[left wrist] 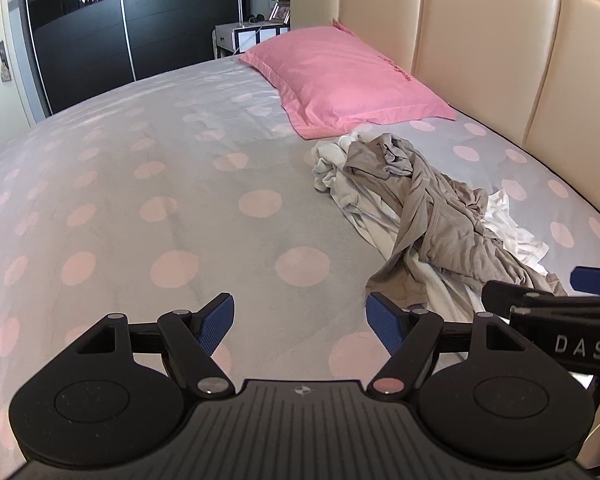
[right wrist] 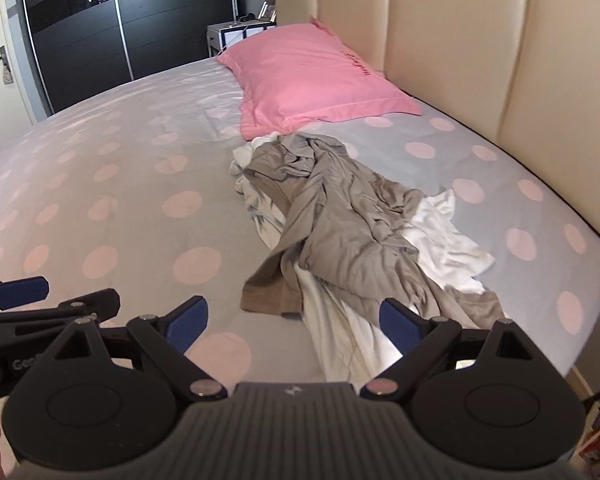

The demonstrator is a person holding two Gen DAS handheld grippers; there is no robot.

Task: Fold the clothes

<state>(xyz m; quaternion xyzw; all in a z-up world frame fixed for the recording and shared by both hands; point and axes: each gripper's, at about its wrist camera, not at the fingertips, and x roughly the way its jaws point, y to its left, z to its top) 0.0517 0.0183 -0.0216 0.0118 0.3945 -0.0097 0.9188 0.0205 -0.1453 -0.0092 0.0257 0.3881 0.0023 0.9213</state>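
Left wrist: my left tool [left wrist: 300, 322] hovers spread wide and empty over the bed [left wrist: 140, 208]; the clothes pile [left wrist: 420, 216] lies ahead-right, near the pink pillow [left wrist: 340, 80]. Right wrist: my right tool [right wrist: 294, 326] gapes empty above the grey shirt [right wrist: 340, 232] (nothing folded yet); next, I'd pinch its hem.

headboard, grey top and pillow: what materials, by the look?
Headboard: looks like cream leather or faux leather, padded; glossy sheen and stitched vertical panels.
Grey top: thin soft knit, probably jersey; matte, limp, fine crumpled folds.
Pillow: pink woven cover, maybe cotton; faint satin sheen, flat flanged edge. Fibre cannot be confirmed.
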